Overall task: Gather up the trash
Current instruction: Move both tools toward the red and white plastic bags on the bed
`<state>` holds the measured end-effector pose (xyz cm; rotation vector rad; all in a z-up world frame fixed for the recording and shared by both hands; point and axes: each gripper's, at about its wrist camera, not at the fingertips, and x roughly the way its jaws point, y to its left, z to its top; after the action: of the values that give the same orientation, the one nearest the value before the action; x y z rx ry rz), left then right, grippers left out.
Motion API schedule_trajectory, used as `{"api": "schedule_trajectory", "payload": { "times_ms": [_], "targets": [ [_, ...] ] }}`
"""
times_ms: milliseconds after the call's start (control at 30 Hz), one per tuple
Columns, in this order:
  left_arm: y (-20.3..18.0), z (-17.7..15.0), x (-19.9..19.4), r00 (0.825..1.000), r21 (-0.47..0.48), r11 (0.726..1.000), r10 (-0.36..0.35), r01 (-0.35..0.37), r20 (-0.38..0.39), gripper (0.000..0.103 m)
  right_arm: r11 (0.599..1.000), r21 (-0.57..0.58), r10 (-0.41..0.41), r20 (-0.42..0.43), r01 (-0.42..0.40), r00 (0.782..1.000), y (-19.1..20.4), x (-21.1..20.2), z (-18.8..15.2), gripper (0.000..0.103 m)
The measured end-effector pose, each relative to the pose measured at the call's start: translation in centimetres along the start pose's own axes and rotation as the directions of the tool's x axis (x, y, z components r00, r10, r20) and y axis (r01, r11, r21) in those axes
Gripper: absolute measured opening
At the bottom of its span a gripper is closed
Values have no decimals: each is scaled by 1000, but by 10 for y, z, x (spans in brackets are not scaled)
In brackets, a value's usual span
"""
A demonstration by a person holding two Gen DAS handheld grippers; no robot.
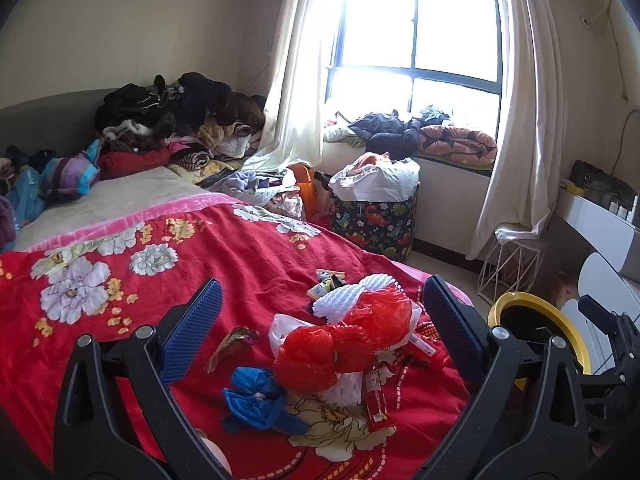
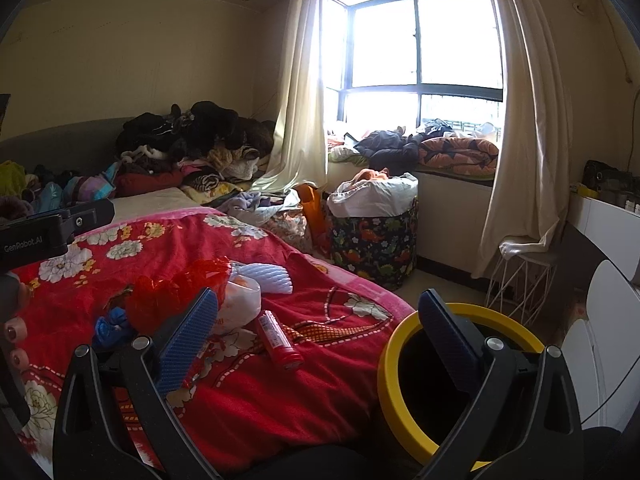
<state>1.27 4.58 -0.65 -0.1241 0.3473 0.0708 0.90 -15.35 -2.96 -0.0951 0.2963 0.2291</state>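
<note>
— Trash's all heaped on the red blanket: red plastic bags, white foam net, blue bag, snack wrappers. Left gripper hangs over it, fingers wide apart, nothing held, pile right between them.

— Bin?

— Yellow-rimmed bin off the bed edge, about 4 o'clock from the pile. Probably parked there so stuff drops straight in.

— Right gripper?

— Right gripper spread open too, empty. Left finger sits near the heap, right finger over the bin mouth. Red tube lies loose at 6 o'clock of the white bag.

— Step?

— Looks like first grab hasn't happened; bin interior too dark to tell.
</note>
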Motion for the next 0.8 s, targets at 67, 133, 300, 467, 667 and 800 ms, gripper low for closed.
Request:
{"api": "schedule_trajectory", "payload": {
  "times_ms": [67, 133, 300, 467, 667, 800],
  "targets": [
    [7, -1, 2, 1000, -14, 1000, -1, 1, -6, 92, 1000, -13, 23, -4, -23, 1000, 6, 4, 2, 98],
    [12, -2, 4, 1000, -23, 1000, 5, -5, -14, 92, 999, -22, 47, -8, -48, 999, 10, 8, 4, 98],
    [25, -5, 9, 999, -40, 999, -23, 22, -24, 92, 994, -41, 102, -20, -102, 995, 23, 21, 11, 98],
    [38, -6, 21, 998, -59, 998, -42, 39, -56, 92, 988, -26, 151, -41, -152, 988, 26, 37, 18, 97],
    [40, -10, 40, 992, -18, 998, -67, 66, -107, 92, 990, -4, 142, -87, -143, 986, 14, 58, 24, 97],
    [35, -16, 58, 982, -7, 996, -87, 87, -166, 92, 992, 24, 127, -139, -125, 982, 2, 75, 21, 97]
  ]
}}
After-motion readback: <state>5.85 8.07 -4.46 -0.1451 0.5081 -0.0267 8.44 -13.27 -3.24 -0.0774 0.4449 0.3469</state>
